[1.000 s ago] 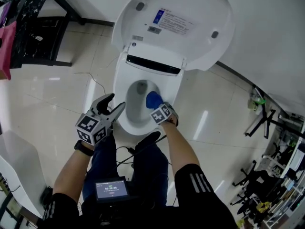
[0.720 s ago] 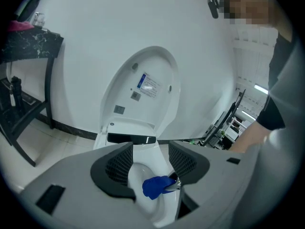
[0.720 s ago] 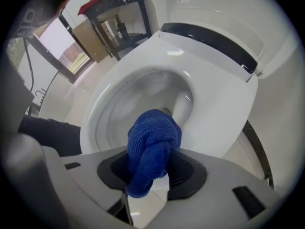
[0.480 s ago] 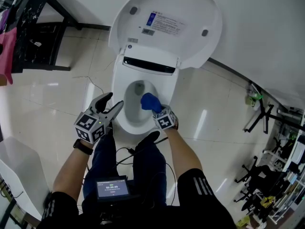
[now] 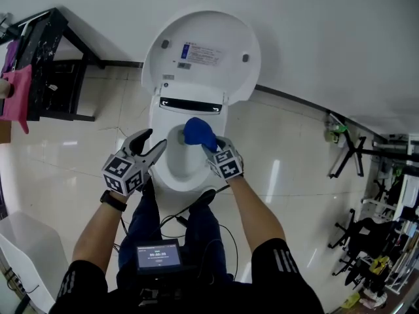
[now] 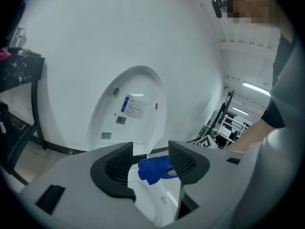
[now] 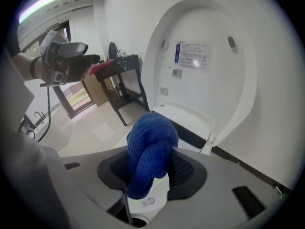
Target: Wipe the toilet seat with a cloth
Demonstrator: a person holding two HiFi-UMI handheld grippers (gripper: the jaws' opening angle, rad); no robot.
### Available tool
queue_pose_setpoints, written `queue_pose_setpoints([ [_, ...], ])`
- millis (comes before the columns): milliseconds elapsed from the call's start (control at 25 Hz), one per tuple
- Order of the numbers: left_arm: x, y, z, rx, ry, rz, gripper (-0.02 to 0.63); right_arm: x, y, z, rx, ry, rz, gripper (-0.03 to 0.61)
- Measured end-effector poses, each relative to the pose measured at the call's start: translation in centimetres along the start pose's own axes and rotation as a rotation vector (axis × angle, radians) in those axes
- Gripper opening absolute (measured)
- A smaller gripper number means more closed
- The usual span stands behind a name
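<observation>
Head view looks down on a white toilet with its lid (image 5: 203, 51) raised at upper centre and the toilet seat (image 5: 167, 174) ringing the bowl below it. The right gripper (image 5: 211, 146) sits just right of frame centre, its fingers clamped on a bunched blue cloth (image 5: 198, 133) that lies over the back part of the bowl, just under the hinge; whether the cloth touches the seat cannot be told. In the right gripper view the cloth (image 7: 150, 151) bulges up between the two closed fingers. The left gripper (image 5: 154, 142) hovers at the seat's left edge, fingers spread wide with nothing held between them. A black rack (image 5: 49, 64) stands at upper left.
</observation>
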State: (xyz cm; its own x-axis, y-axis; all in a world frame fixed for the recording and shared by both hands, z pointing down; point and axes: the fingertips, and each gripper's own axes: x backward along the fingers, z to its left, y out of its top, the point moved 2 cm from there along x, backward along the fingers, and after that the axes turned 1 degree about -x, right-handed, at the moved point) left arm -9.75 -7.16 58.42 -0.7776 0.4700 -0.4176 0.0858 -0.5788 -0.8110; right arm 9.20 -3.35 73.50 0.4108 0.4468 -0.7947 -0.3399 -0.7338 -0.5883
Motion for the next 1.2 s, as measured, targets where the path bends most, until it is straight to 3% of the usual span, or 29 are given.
queue_pose_setpoints([
  [280,2.5,6.1,-2.6,-0.092,-0.042,-0.033,0.225,9.0,8.7,0.3,0.043,-0.06,-0.174,0.186],
  [640,7.6,14.2,-8.1,-0.221,-0.099,-0.128,0.225,24.0,18.8,3.3,0.024,-0.068,-0.479,0.187],
  [960,11.4,18.3,-13.6,-0.337,-0.147,-0.187,0.225,33.5,21.8,7.6,0.041,-0.052,-0.645,0.187],
  [1200,13.5,19.7,-16.7,-0.347,-0.145,-0.237,0.225,38.4,21.5,9.5,0.06,-0.068,-0.712,0.179],
])
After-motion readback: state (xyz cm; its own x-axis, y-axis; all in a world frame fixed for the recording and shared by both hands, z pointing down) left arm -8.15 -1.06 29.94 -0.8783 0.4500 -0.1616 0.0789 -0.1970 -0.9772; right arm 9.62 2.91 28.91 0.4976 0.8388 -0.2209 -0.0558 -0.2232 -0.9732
